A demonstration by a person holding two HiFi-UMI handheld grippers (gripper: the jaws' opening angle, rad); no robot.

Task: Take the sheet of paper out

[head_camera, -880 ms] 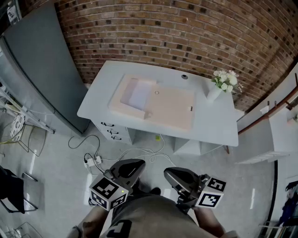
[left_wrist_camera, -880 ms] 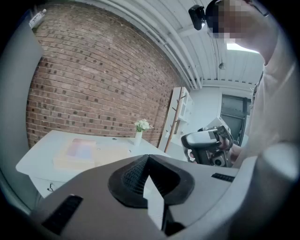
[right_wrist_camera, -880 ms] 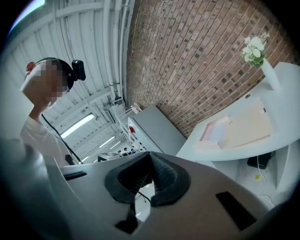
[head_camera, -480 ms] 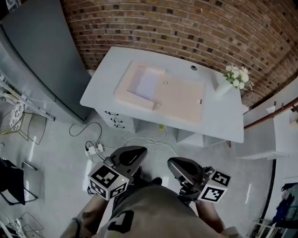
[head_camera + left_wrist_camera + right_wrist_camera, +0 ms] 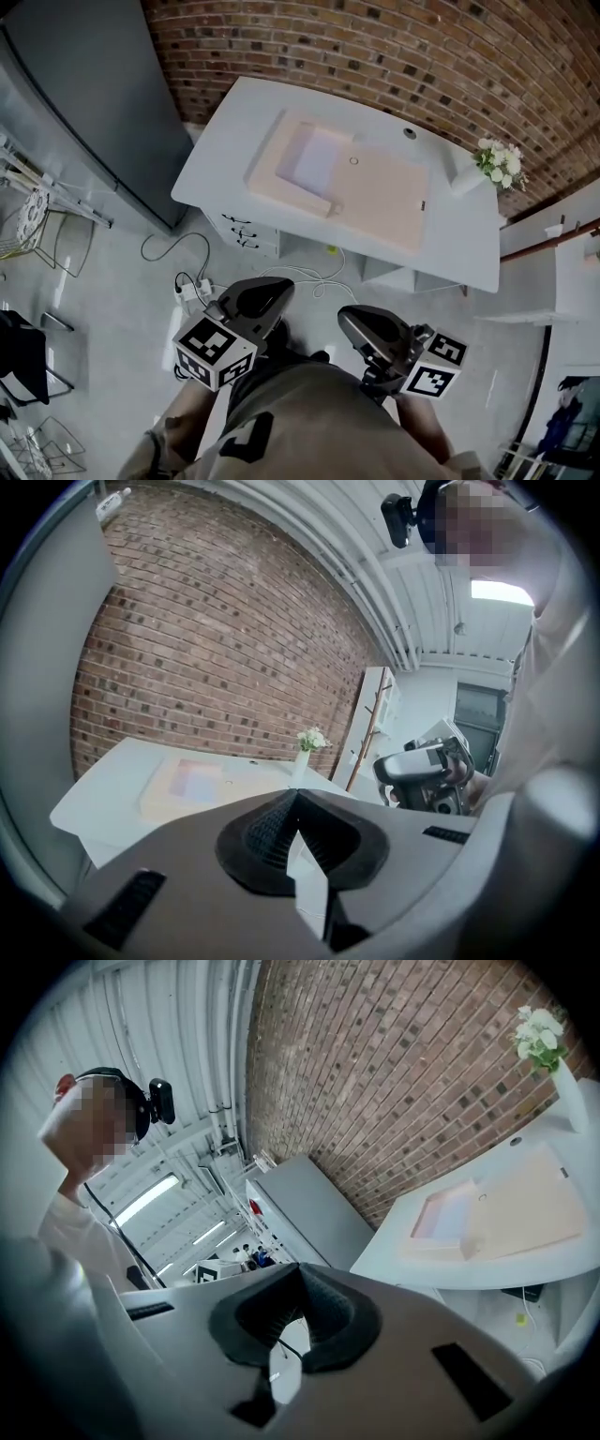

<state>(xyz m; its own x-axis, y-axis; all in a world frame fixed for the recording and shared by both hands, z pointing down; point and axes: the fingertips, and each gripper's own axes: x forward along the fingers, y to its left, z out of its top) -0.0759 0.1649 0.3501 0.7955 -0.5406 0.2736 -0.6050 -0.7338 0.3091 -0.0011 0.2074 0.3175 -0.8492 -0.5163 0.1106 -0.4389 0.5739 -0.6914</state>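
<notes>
Both pairs of fingers are closed, empty; the sheet of paper [image 5: 319, 157] lies well ahead on the tabletop [image 5: 223, 141] (left gripper [image 5: 268, 287] slightly nearer than right gripper [image 5: 352, 319]).

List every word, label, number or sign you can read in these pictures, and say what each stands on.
No text can be read.
Left cube and right cube: black-and-white square patterns, no lettering.
Shirt print: pale shapes, partly cut off, not readable.
Red patch beside the grey cabinet: too small to read.
</notes>
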